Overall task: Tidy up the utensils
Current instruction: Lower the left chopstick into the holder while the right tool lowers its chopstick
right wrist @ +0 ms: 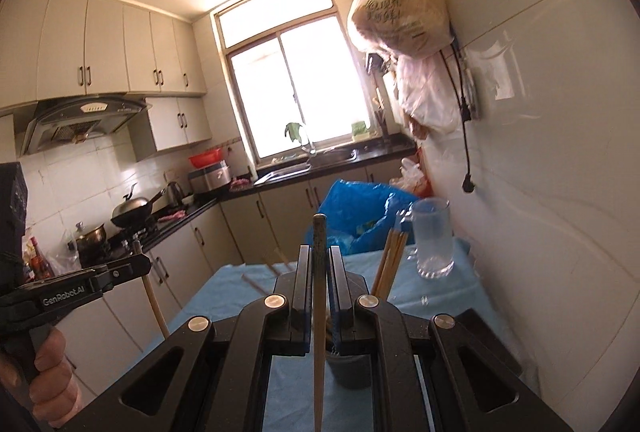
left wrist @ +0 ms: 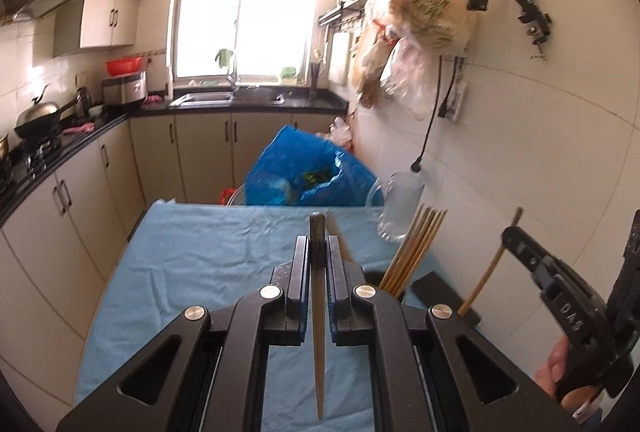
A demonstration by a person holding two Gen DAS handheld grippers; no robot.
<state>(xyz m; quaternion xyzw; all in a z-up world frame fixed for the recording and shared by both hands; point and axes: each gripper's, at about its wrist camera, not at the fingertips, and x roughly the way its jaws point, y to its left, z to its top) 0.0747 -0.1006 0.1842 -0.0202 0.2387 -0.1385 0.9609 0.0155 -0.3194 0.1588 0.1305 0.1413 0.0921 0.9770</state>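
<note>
Your left hand-held gripper (left wrist: 319,252) is clamped on one chopstick (left wrist: 319,332). The stick runs along the fingers: blunt dark end just past the tips, pointed end back toward the camera. The black holder (left wrist: 412,292), already carrying a bundle of chopsticks (left wrist: 416,248), sits just right of the left gripper and slightly ahead, near the right edge of the desk (left wrist: 192,260). The standing bundle leans up and to the right.

Your right hand-held gripper (right wrist: 319,264) is likewise clamped on a single chopstick (right wrist: 319,332), held the same way, blunt end forward. In its view the holder's rim (right wrist: 348,364) lies directly below and just behind the fingertips. Judgement: the right hand is nearer the holder, almost over it, so it should go first. Both held sticks lie roughly level, across the holder's upright axis; each needs tipping toward vertical before lowering, and the leaning bundle may get in the way.

One or two loose chopsticks (right wrist: 256,284) lie on the cloth, left of the right gripper.

Surface: wrinkled blue cloth over the desk. A glass mug (right wrist: 434,244) stands near the far right corner, against the tiled wall, and a blue plastic bag (left wrist: 308,172) sits beyond the far edge. Room: narrow kitchen, window and sink at the far end.
</note>
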